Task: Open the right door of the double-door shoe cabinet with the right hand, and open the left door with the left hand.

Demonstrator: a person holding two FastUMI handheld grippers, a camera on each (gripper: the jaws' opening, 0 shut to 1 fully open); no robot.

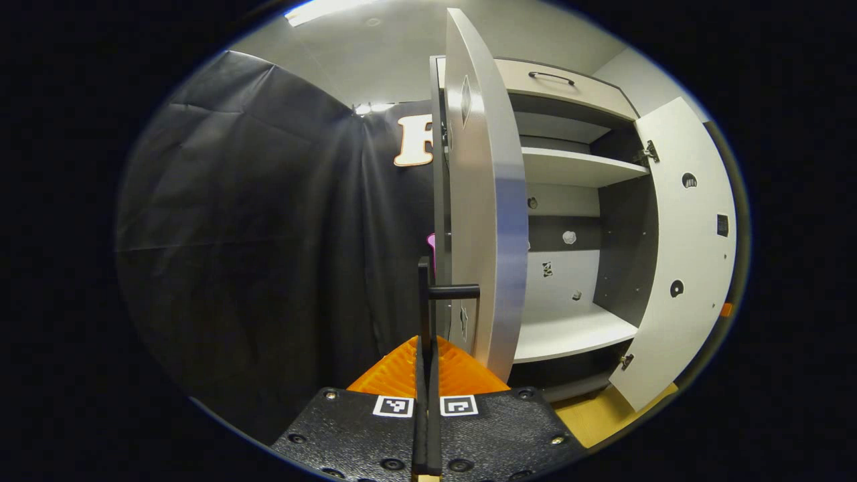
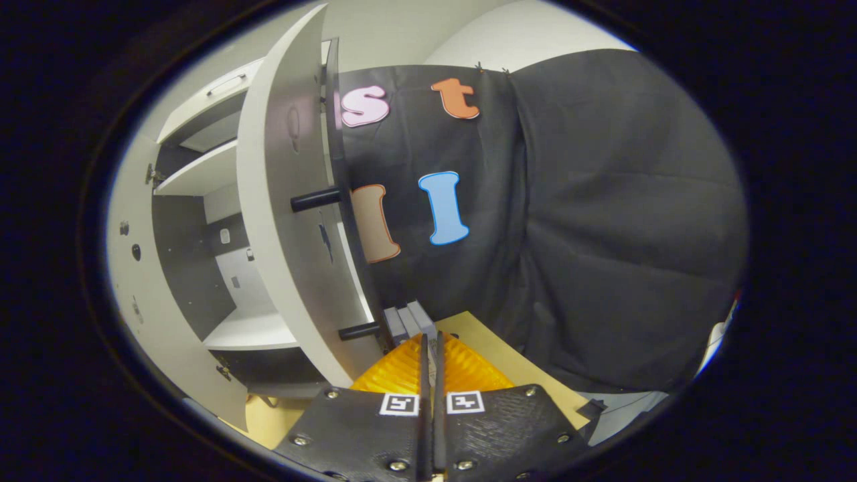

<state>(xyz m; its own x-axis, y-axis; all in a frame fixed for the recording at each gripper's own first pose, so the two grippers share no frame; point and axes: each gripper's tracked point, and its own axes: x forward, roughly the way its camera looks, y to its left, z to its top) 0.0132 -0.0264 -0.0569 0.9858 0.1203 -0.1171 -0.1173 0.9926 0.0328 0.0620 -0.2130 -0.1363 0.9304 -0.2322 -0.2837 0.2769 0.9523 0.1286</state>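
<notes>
In the left gripper view, the left gripper (image 1: 426, 358) has its fingers clamped together on the black bar handle (image 1: 424, 294) of the left door (image 1: 485, 221), which stands swung out edge-on. Beyond it the shoe cabinet (image 1: 576, 167) is open, its pale shelves bare, and the right door (image 1: 679, 254) is swung wide.

In the right gripper view, the right gripper (image 2: 430, 355) is pressed together beside the right door (image 2: 288, 214); whether its fingers grip that door's handle (image 2: 348, 201) cannot be told. The left door (image 2: 144, 294) hangs open at far left.
</notes>
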